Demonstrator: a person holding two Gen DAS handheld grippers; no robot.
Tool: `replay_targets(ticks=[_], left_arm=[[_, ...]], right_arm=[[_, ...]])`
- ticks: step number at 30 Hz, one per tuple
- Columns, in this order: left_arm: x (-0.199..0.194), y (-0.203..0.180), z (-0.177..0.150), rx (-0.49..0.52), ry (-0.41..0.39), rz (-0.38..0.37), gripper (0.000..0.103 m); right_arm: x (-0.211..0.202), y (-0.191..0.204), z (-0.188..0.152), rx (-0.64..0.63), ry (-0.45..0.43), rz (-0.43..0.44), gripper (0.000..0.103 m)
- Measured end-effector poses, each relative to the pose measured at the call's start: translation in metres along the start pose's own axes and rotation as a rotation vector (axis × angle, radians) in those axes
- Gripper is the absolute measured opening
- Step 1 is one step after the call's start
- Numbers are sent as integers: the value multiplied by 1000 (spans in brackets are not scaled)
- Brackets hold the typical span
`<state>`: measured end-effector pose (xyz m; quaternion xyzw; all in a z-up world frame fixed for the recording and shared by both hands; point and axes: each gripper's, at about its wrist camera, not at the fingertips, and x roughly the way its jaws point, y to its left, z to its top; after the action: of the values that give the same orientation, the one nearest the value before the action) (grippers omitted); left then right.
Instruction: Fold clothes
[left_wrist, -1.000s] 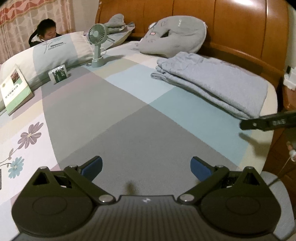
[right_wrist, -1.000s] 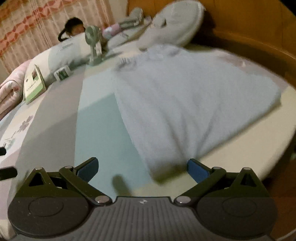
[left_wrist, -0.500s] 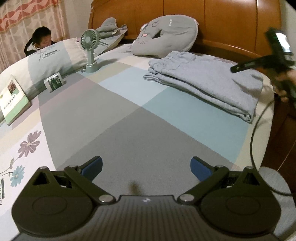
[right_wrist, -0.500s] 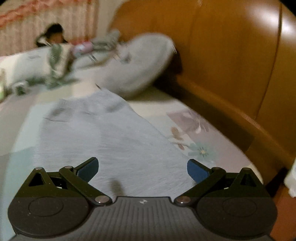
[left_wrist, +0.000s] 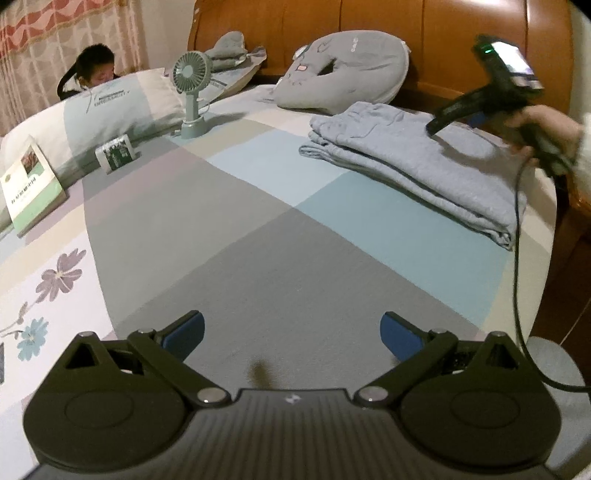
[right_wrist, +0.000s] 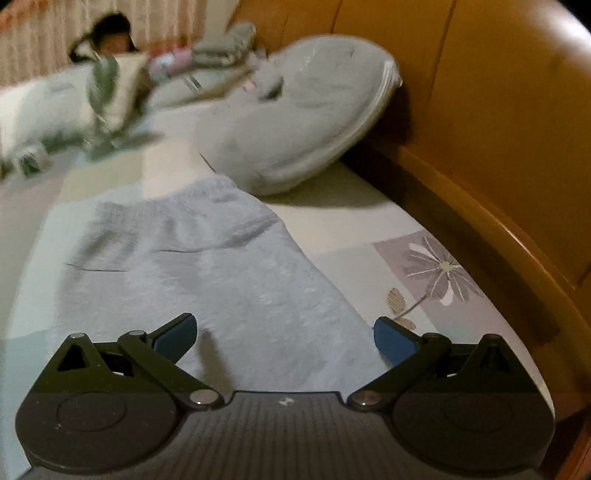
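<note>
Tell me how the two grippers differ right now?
The left gripper hovers over bare bedsheet; the right gripper hangs over the folded grey clothes. From the left camera, the right one is seen raised above the clothes and angled downward, held by a hand, while the left sits lower, further from the headboard. Both have blue-padded jaws spread wide, holding nothing.

Each black tool (left_wrist: 291, 334) has blue pads (right_wrist: 393, 338), silver screws and a ribbed body.
</note>
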<state>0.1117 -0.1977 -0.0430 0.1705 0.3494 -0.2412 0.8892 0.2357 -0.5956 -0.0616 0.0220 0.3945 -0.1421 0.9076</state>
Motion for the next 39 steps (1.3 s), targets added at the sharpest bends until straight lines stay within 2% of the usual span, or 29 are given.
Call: replay_targets(ticks=[2, 5, 8, 14, 20, 30, 35, 39], left_arm=[[-2, 1, -2, 7, -5, -1, 101], [-1, 5, -5, -2, 1, -9, 101], [1, 7, -6, -23, 10, -17, 101], [-9, 1, -10, -18, -16, -45, 101], [-24, -2, -16, -4, -28, -50, 101], [-45, 2, -21, -22, -47, -39, 101], [-52, 5, -21, -46, -43, -29, 101], [-56, 10, -17, -63, -54, -31, 101]], right_arm=[[12, -8, -1, 61, 27, 29, 103], [-6, -15, -2, 118, 50, 49, 103], [-42, -5, -9, 58, 42, 88, 103], [-87, 24, -39, -14, 112, 168, 103], [-80, 47, -92, -8, 195, 104, 103], [-122, 71, -100, 75, 68, 136, 103], [-107, 80, -105, 116, 95, 192, 103], [-113, 82, -109, 137, 101, 188, 103]])
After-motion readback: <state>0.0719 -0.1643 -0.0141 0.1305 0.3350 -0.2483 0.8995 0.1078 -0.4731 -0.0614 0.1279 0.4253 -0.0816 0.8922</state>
